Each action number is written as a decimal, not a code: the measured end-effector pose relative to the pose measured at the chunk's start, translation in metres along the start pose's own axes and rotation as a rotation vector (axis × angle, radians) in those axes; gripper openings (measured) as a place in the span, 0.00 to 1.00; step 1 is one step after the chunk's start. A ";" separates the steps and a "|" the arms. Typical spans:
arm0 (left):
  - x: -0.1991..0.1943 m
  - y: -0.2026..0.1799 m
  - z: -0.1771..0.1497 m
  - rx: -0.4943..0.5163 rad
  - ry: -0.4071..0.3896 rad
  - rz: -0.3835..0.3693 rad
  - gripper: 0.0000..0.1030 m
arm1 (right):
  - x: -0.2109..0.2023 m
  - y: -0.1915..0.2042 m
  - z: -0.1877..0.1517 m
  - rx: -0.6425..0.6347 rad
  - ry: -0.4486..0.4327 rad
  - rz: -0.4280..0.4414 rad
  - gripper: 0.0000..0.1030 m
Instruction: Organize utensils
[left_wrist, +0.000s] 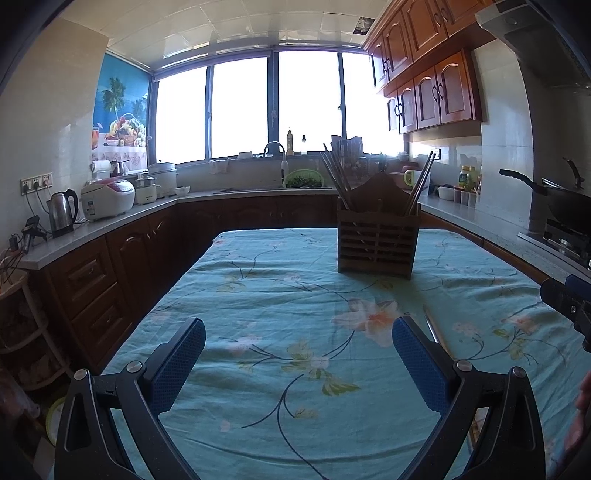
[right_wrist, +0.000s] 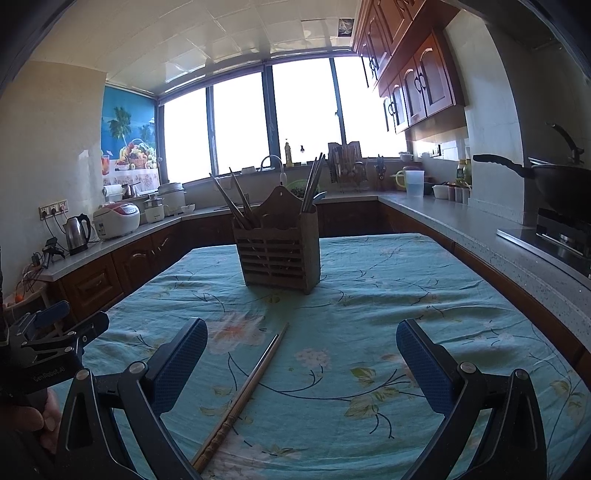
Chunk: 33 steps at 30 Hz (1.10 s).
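A slatted wooden utensil holder (left_wrist: 377, 240) (right_wrist: 279, 254) stands upright on the table with several chopsticks (right_wrist: 236, 201) leaning out of both compartments. A pair of wooden chopsticks (right_wrist: 243, 397) lies flat on the cloth, just right of the left fingertip of my right gripper (right_wrist: 301, 365), which is open and holds nothing. In the left wrist view those chopsticks (left_wrist: 434, 328) show only as a sliver beside the right finger. My left gripper (left_wrist: 298, 363) is open and holds nothing, with bare cloth between its fingers.
The table carries a teal floral cloth (left_wrist: 295, 295). Counters run along the left, back and right, with a kettle (left_wrist: 62, 212), a rice cooker (left_wrist: 107, 199) and a wok (right_wrist: 554, 184) on a stove. A hand (right_wrist: 33, 421) holds the other gripper at the left edge.
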<state>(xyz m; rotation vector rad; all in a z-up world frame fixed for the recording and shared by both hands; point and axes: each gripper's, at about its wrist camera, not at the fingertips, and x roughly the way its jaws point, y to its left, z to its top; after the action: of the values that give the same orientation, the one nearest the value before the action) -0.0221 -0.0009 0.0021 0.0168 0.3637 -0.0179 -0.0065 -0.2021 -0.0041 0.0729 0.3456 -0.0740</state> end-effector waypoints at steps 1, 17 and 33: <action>0.000 0.000 0.000 -0.001 0.000 0.001 0.99 | 0.000 0.000 0.001 0.000 -0.002 0.001 1.00; -0.001 -0.002 0.001 -0.002 0.003 0.000 0.99 | -0.003 0.001 0.003 -0.001 -0.014 0.007 1.00; -0.004 -0.005 0.000 -0.011 -0.001 0.000 0.99 | -0.007 0.003 0.005 -0.001 -0.017 0.012 1.00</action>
<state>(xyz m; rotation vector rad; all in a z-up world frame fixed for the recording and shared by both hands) -0.0259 -0.0057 0.0031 0.0060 0.3628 -0.0157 -0.0109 -0.1988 0.0030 0.0729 0.3281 -0.0623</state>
